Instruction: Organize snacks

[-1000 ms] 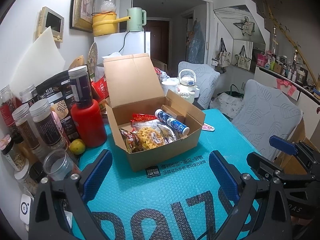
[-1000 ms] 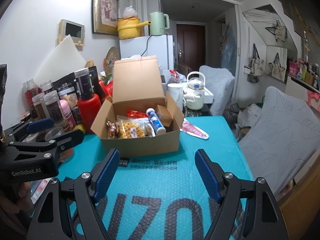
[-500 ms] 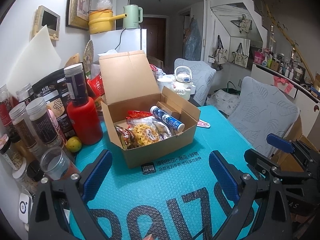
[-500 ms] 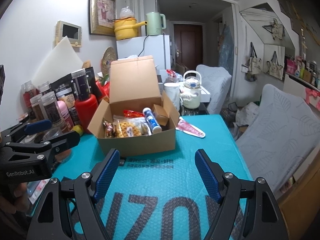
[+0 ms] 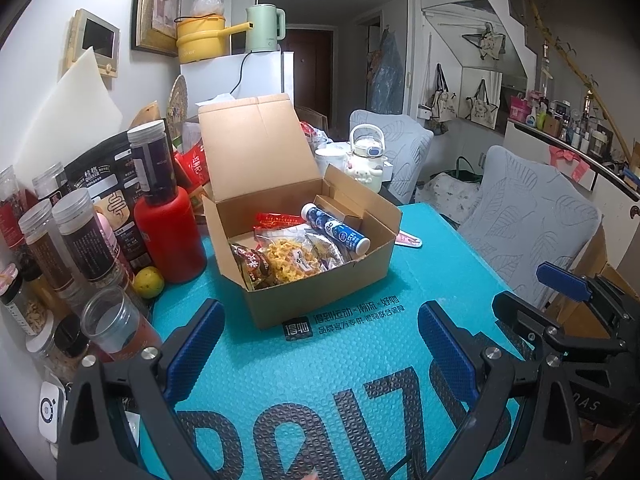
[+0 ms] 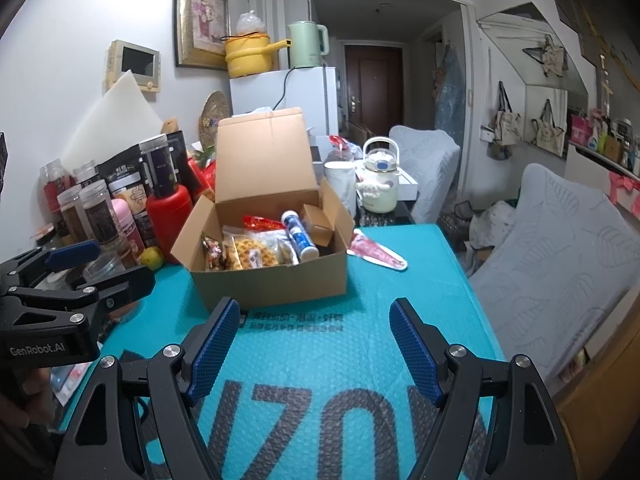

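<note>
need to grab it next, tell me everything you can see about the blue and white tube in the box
The blue and white tube is a slim cylinder with a white cap at each end and a printed blue label, likely plastic. It lies tilted inside the open cardboard box, near its right side, resting on the snack packets, its far end beside a small inner cardboard flap. Nothing grips it.

A white wall (image 6: 60, 40) carries a gilt-framed picture (image 6: 201, 16) beside a white fridge (image 6: 288, 96). Beyond it, a dim hallway ends at a dark brown door (image 6: 372, 80). Grey leaf-patterned chair covers (image 5: 528, 204) stand at the right, with tote bags (image 6: 548, 128) hanging behind.
</note>
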